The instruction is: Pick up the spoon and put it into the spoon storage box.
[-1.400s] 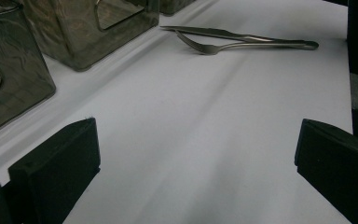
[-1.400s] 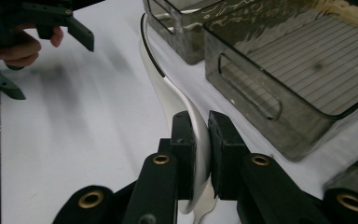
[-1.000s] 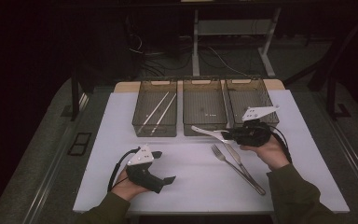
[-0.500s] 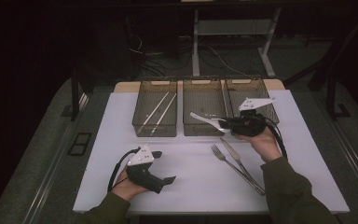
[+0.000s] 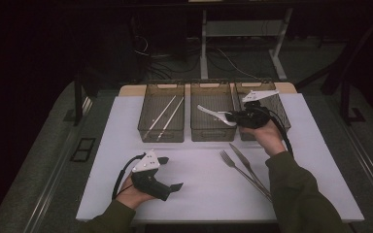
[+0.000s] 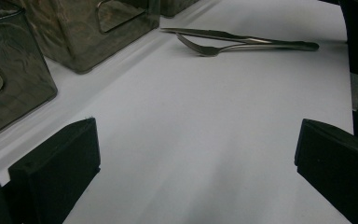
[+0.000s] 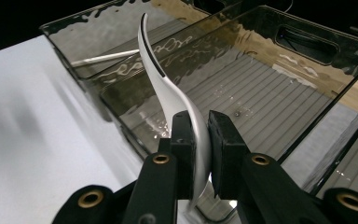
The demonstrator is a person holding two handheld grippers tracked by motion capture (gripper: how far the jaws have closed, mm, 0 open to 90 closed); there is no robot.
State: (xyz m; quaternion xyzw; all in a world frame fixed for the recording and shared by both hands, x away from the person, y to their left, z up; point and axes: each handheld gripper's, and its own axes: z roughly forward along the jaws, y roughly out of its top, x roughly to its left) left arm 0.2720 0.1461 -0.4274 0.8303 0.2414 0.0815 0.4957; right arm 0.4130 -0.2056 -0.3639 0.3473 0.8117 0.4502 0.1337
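A: How far along is the sorting?
B: 2 chopsticks (image 5: 164, 115) binned. Right tongs (image 5: 230, 116) clench the white spoon (image 5: 211, 113) above the middle bin (image 5: 212, 134); left tongs (image 5: 176, 186) released. Fork (image 5: 233, 164) and knife (image 5: 245, 162) wait on the table (image 5: 199, 194).

The high view is dim: only the white tabletop (image 5: 126, 145) in the middle of the frame catches light, while the upper part and the edges sink into near black. The left gripper view is soft and slightly blurred, with faint shadows under the fork (image 6: 223, 47). In the right gripper view, glare ripples on the smoky bin walls (image 7: 135, 70), and the white spoon (image 7: 168, 88) shines.
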